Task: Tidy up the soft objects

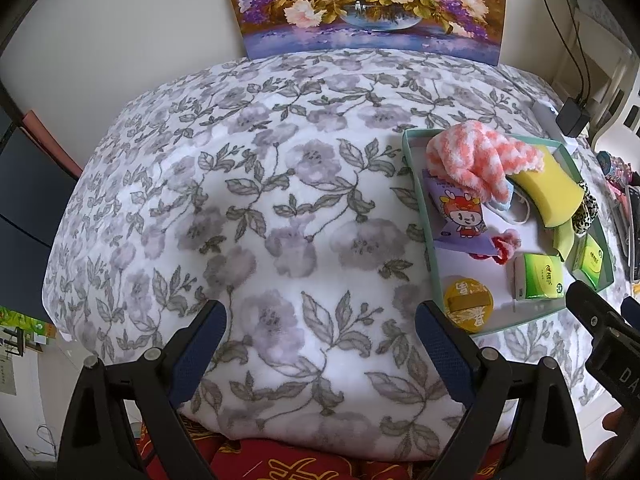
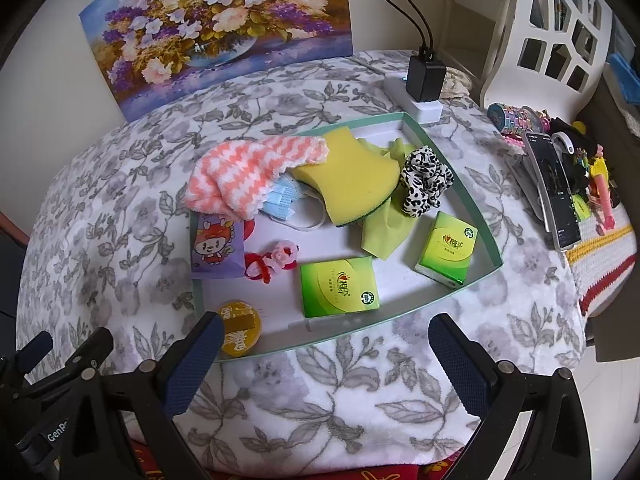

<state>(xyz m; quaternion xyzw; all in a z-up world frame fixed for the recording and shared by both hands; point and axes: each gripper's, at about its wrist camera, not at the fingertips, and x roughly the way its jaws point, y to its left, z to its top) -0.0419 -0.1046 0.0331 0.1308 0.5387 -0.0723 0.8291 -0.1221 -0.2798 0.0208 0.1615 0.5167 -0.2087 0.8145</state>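
A shallow green-rimmed tray [image 2: 452, 160] [image 1: 414, 176] lies on the floral blanket and holds several soft things: an orange-white fluffy cloth [image 2: 244, 168] [image 1: 480, 156], a yellow sponge [image 2: 352, 176] [image 1: 554, 188], a blue face mask [image 2: 280, 200], a leopard scrunchie [image 2: 424, 180], two green tissue packs [image 2: 340, 288] [image 2: 446, 248], a purple cartoon pouch [image 2: 216, 248], a red-pink hair tie [image 2: 272, 262] and a round yellow puff [image 2: 240, 332]. My right gripper [image 2: 326, 348] is open and empty just before the tray's near rim. My left gripper [image 1: 320, 336] is open and empty over bare blanket, left of the tray.
A flower painting [image 2: 216, 28] leans on the wall behind. A white power strip with a black charger [image 2: 424, 76] lies beyond the tray. A phone [image 2: 554, 192], tape rolls and small clutter sit at the right. The blanket [image 1: 240, 200] stretches left of the tray.
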